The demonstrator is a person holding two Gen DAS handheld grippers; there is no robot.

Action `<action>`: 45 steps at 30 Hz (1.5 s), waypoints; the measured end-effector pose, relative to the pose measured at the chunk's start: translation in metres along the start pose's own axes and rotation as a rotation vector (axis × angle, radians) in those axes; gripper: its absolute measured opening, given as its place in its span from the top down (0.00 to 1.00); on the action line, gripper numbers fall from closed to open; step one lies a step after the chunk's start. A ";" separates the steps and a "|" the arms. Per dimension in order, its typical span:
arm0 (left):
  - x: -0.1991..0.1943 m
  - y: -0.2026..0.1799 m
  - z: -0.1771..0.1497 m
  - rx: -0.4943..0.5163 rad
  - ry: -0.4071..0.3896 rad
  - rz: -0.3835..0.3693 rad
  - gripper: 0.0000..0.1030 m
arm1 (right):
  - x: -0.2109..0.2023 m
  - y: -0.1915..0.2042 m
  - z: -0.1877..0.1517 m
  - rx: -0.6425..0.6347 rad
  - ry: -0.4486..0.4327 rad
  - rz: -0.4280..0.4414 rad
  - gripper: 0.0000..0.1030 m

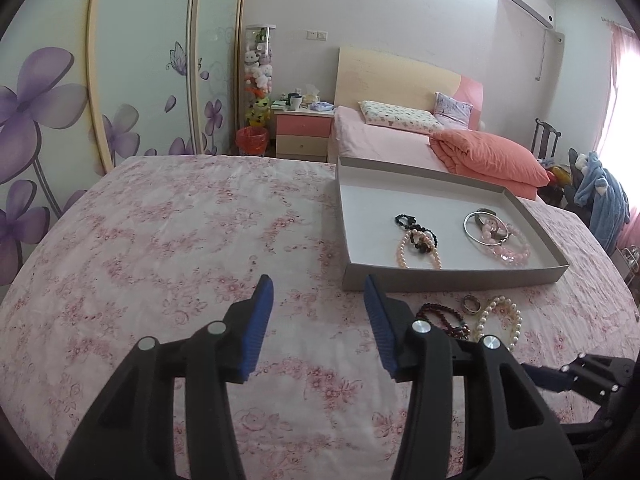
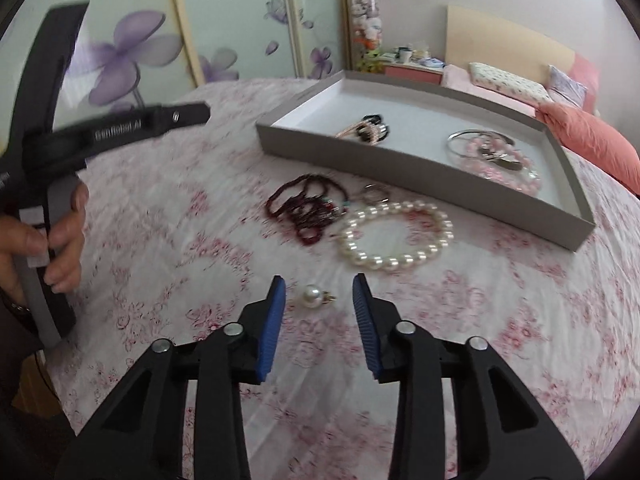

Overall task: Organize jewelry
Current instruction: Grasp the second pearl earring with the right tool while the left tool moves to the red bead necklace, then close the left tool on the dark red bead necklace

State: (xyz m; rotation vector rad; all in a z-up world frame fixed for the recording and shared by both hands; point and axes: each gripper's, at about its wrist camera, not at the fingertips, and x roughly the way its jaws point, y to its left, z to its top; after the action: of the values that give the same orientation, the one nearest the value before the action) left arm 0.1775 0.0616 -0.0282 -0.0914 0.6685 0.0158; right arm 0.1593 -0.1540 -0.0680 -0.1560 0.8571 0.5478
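Observation:
A grey cardboard tray (image 1: 452,278) (image 2: 400,156) lies on the floral cloth. It holds a black and pink bead bracelet pile (image 1: 416,240) (image 2: 366,126) and a silver bangle with pink beads (image 1: 496,232) (image 2: 492,156). In front of the tray lie a dark red bead string (image 2: 306,210) (image 1: 440,316), a metal ring (image 2: 374,194) (image 1: 472,304) and a white pearl bracelet (image 2: 394,236) (image 1: 500,320). A single pearl earring (image 2: 316,295) lies between the tips of my open right gripper (image 2: 319,286). My left gripper (image 1: 318,286) is open and empty, left of the tray.
The floral cloth (image 1: 180,240) covers a round table. A bed with an orange duvet (image 1: 488,156), a nightstand (image 1: 304,128) and wardrobe doors with purple flowers (image 1: 48,112) stand behind. A hand holds the left gripper's handle in the right wrist view (image 2: 60,232).

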 end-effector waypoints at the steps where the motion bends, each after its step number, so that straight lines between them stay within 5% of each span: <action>1: 0.000 0.001 0.000 -0.001 0.000 0.001 0.54 | 0.003 0.001 0.001 -0.007 0.011 0.000 0.73; 9: 0.003 -0.005 -0.002 0.010 0.016 -0.011 0.52 | 0.006 0.002 0.000 -0.021 0.033 -0.043 0.86; 21: 0.008 -0.027 -0.010 0.055 0.042 -0.051 0.50 | -0.008 -0.010 -0.015 0.013 0.029 -0.050 0.85; 27: 0.010 -0.028 -0.012 0.058 0.049 -0.047 0.50 | -0.011 -0.008 -0.019 0.011 0.028 -0.046 0.76; 34: 0.013 -0.030 -0.014 0.064 0.060 -0.055 0.50 | -0.009 -0.008 -0.017 0.001 0.030 -0.074 0.86; 45: 0.017 -0.055 -0.025 0.157 0.112 -0.118 0.46 | -0.014 -0.118 -0.007 0.267 0.038 -0.411 0.86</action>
State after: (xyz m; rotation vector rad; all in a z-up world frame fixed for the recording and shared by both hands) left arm 0.1778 0.0042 -0.0538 0.0199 0.7731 -0.1561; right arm 0.2083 -0.2624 -0.0716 -0.0946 0.8970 0.0449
